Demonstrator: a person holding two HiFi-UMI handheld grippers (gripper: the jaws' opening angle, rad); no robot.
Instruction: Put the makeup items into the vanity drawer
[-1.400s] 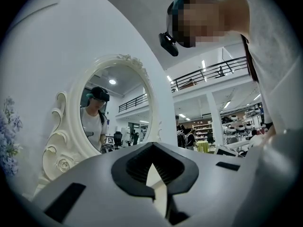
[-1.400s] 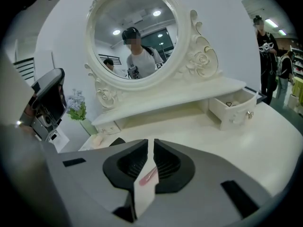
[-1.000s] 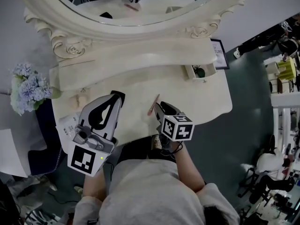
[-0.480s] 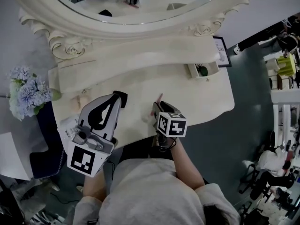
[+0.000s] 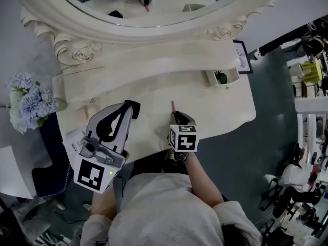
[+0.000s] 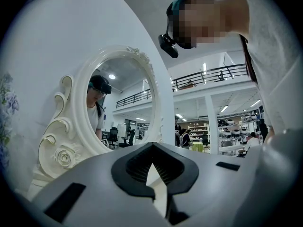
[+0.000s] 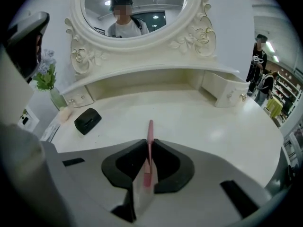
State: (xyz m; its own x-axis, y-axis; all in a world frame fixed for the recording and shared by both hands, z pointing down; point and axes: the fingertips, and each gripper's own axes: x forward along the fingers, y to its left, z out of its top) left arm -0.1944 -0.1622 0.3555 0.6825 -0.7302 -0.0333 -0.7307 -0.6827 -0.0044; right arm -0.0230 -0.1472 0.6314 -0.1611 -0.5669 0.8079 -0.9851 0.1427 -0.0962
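A slim pink makeup pencil (image 5: 172,106) lies on the white vanity top (image 5: 220,109), pointing toward the mirror. My right gripper (image 5: 176,116) sits over its near end. In the right gripper view the jaws are closing, and the pads touch the pink makeup pencil (image 7: 150,129) on both sides at my right gripper (image 7: 149,144). A black makeup case (image 7: 87,120) rests on the tabletop to the left. My left gripper (image 5: 129,108) is held above the table's left front, tilted upward, shut and empty; the left gripper (image 6: 151,148) faces the mirror. A small drawer (image 5: 221,77) stands open at the back right.
The oval mirror (image 7: 135,8) and a raised shelf run along the back. A vase of blue flowers (image 5: 28,99) stands at the left end, with a small peach item (image 7: 64,113) near it. A framed card (image 5: 241,58) is at the right. The person's torso is at the front edge.
My right gripper has shifted left over the pink pencil and its jaws have come together on it; the pencil now points straight away. The left gripper has not moved.
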